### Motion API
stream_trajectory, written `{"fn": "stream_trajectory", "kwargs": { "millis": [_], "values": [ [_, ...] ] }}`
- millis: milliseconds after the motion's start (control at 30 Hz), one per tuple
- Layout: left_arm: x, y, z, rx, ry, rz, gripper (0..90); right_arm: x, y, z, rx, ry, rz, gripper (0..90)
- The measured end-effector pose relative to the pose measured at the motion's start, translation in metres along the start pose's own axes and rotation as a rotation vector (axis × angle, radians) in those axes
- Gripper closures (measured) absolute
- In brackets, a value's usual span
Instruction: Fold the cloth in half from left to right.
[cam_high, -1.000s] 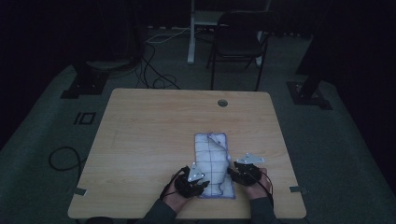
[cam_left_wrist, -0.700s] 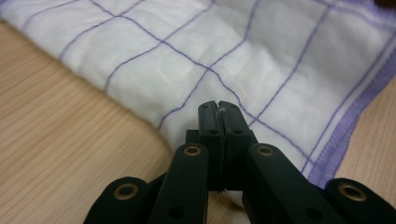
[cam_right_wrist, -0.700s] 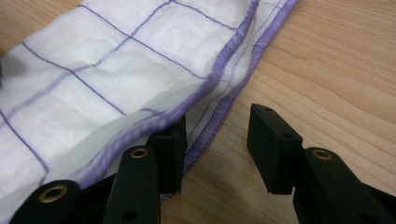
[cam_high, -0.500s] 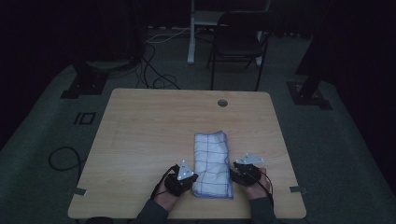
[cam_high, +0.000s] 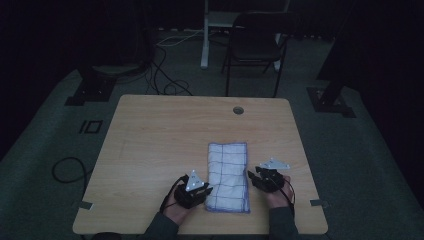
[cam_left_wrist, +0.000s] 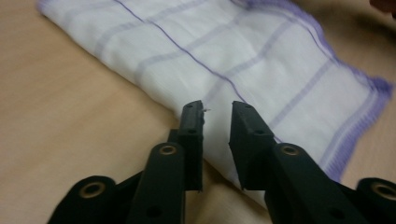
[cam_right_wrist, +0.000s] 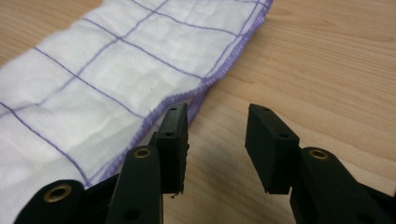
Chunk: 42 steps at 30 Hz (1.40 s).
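— Cloth, location? White folded cloth with purple grid lines (cam_high: 228, 176) lies flat near the wooden table's (cam_high: 150, 145) front edge.

— Grippers? Left gripper (cam_left_wrist: 217, 119) just reopened, gapped over cloth, nothing gripped; right gripper (cam_right_wrist: 217, 123) wide apart beside its hem.

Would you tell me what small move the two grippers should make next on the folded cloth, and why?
Probably each should nip its near edge. The cloth lies flat, folded to a narrow strip; the left gripper, its jaws just reopened, gapes empty over one long edge, and the right gripper stands open beside the purple hem.
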<state>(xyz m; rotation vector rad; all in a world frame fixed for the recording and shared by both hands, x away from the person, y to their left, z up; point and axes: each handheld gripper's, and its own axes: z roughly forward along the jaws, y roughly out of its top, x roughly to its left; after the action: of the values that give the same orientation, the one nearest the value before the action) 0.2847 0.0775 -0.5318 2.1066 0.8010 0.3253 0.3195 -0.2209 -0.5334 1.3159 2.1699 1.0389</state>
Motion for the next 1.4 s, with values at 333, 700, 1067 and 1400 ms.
{"fn": "stream_trajectory", "kwargs": {
  "millis": [333, 700, 1067, 1400],
  "values": [
    [0.045, 0.055, 0.044, -0.02, 0.101, -0.027, 64.3, 0.008, 0.001, 0.012, 0.037, 0.015, -0.068, 59.4],
    [0.069, 0.075, 0.097, 0.079, 0.228, -0.086, 61.5, 0.013, 0.001, 0.017, 0.045, -0.004, -0.106, 58.0],
    [0.086, 0.068, 0.089, 0.06, 0.184, -0.15, 89.0, 0.013, 0.0, 0.017, 0.041, 0.0, -0.088, 59.0],
    [0.091, 0.061, 0.08, 0.024, 0.207, -0.2, 89.1, 0.012, 0.0, 0.017, 0.041, 0.005, -0.068, 58.9]
  ]
}}
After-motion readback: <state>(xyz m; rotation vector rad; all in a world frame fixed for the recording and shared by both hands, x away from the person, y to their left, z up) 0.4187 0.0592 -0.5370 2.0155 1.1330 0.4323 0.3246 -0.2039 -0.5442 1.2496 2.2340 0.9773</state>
